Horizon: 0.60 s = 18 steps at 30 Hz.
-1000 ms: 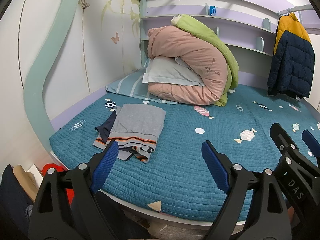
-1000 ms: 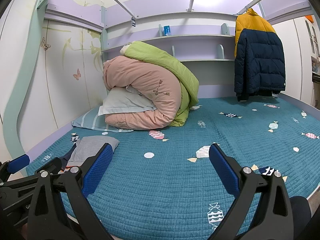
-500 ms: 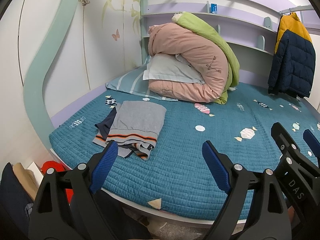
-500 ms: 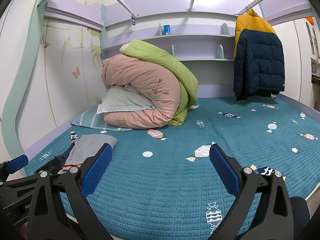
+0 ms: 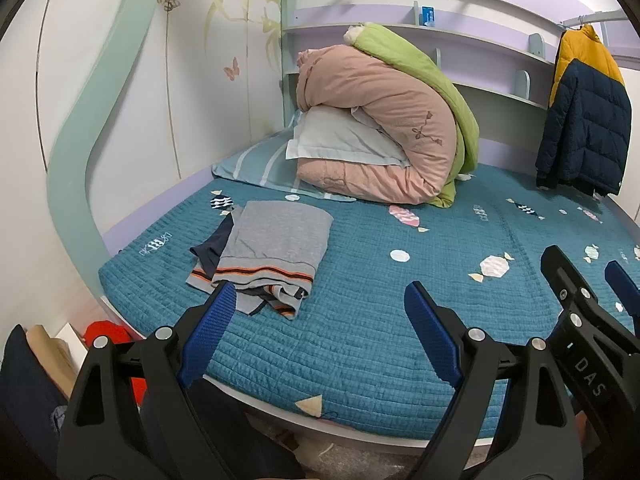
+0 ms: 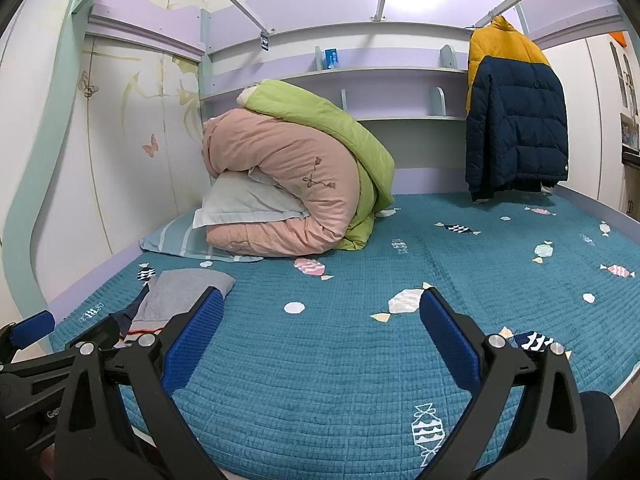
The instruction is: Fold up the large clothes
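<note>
A folded grey garment (image 5: 276,246) with orange and dark stripes lies on the teal bedspread (image 5: 380,320) near its left front corner, over a navy piece. In the right wrist view the same grey garment (image 6: 180,300) shows at the lower left. My left gripper (image 5: 320,300) hovers open at the bed's front edge, just right of the garment, with nothing between its blue pads. My right gripper (image 6: 320,308) is also open and empty, held over the bed's front middle. The right gripper's fingers (image 5: 572,292) show at the right of the left wrist view.
A rolled pink and green duvet (image 5: 384,132) with a pillow sits at the back left of the bed. A navy and yellow puffer jacket (image 6: 512,120) hangs at the back right. Red and tan items (image 5: 104,332) lie on the floor by the left corner.
</note>
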Tool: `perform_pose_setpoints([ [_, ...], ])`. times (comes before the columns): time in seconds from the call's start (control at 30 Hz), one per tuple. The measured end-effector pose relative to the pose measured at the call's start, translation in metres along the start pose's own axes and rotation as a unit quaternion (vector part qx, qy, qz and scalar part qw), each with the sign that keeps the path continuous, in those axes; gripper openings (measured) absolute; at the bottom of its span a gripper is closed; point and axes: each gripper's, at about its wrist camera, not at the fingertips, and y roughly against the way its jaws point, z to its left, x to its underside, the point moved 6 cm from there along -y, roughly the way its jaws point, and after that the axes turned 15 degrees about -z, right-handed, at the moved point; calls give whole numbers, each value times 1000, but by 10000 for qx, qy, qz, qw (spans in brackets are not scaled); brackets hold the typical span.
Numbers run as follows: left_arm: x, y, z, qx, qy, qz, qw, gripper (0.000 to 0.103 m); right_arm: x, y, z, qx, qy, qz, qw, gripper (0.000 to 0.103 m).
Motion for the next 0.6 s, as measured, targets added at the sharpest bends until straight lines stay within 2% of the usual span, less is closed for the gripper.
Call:
perform_pose_setpoints([
  [0.6,-4,-7,10,91,10,128,9999,87,1,-1,0,34,21,13,10000,95],
])
